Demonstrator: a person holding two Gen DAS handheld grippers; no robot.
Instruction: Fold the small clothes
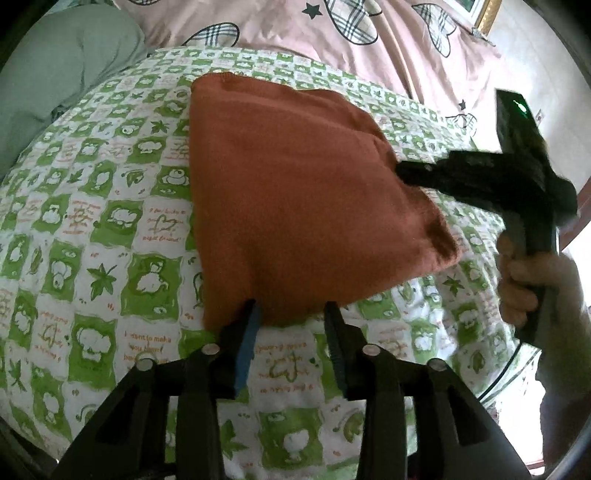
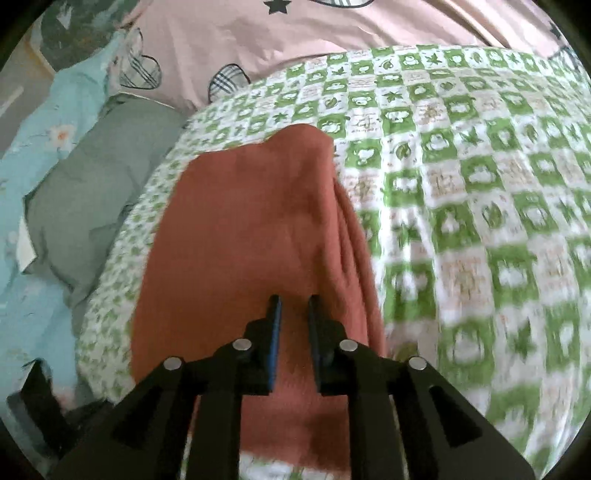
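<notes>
A rust-orange small garment (image 1: 291, 192) lies folded into a rough triangle on the green-and-white checked quilt (image 1: 110, 221). My left gripper (image 1: 292, 309) is open at the garment's near edge, one finger on each side of that edge and no pad pressing it. My right gripper (image 1: 402, 175) reaches in from the right, its tips at the garment's right edge. In the right wrist view the right gripper (image 2: 294, 301) hovers over the garment (image 2: 240, 240) with a narrow gap between its blue pads (image 2: 276, 332). Nothing is pinched there. Layered folds run along the garment's right side.
A pink cover with plaid hearts (image 1: 295, 22) lies beyond the quilt (image 2: 461, 166). A grey-green pillow (image 1: 62, 66) sits at the left, with light blue flowered fabric (image 2: 44, 129) beside it. A person's hand (image 1: 521, 280) grips the right gripper's handle. A gilt frame (image 1: 484, 14) stands far right.
</notes>
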